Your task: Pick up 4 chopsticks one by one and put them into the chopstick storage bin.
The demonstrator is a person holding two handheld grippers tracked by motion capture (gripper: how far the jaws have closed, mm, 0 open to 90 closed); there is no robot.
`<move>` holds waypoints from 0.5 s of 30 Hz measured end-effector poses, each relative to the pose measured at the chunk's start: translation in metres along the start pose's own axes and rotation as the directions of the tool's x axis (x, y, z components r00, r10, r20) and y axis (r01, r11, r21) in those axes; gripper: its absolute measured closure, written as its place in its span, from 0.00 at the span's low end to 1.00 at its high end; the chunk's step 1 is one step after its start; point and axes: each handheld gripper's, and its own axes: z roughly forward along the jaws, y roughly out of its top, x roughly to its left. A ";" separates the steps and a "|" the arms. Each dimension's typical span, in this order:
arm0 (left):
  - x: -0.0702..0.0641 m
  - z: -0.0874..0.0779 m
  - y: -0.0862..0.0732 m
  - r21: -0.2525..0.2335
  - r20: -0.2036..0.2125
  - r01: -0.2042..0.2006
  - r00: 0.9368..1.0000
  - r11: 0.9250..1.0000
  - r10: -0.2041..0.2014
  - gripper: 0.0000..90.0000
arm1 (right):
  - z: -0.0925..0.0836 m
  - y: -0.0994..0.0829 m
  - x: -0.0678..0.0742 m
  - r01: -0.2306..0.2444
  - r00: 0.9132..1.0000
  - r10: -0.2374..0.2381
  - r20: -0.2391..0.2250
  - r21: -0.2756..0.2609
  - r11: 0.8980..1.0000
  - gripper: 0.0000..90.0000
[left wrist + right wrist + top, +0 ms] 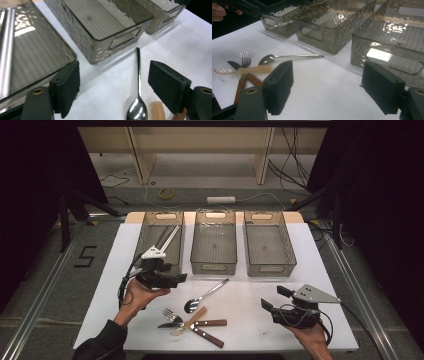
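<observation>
White counter (300,285) sat in a dark room w/ three clear bins in a row at its far side: left bin (150,227), middle bin (215,242), right bin (267,245). Left bin had long metal utensils (169,240) inside, leaning along it; can't tell what kind.

Left gripper (172,279) was held just in front of left bin's near end, jaws wide apart, nothing btwn them. In left gripper view the metal spoon (137,100) lay on the counter btwn the jaws but lower down, not touched.

Cutlery lay near the front edge, approx. centre: metal spoon (205,296) w/ handle pointing toward middle bin, fork (171,314), knife (172,324) w/ wooden handle, another wood-handled piece (207,336), and a clear plastic spoon (187,322) lying across them.

Right gripper (272,299) was at the counter's front right, well apart from the cutlery, jaws spread, empty. In right gripper view its jaws pointed toward right bin (392,50).
</observation>
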 end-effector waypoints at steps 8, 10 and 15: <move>-0.014 0.012 -0.001 0.050 0.036 -0.041 0.999 0.998 0.039 0.24 | 0.000 -0.001 -0.002 0.000 1.000 0.000 -0.002 0.000 1.000 0.29; -0.017 0.015 -0.001 0.063 0.039 -0.050 0.998 0.997 0.047 0.23 | 0.000 -0.001 -0.002 0.000 1.000 0.000 -0.002 0.000 1.000 0.29; -0.023 0.023 -0.001 0.099 0.041 -0.067 0.997 0.993 0.063 0.23 | 0.000 -0.002 -0.003 -0.002 1.000 0.002 -0.003 0.000 1.000 0.29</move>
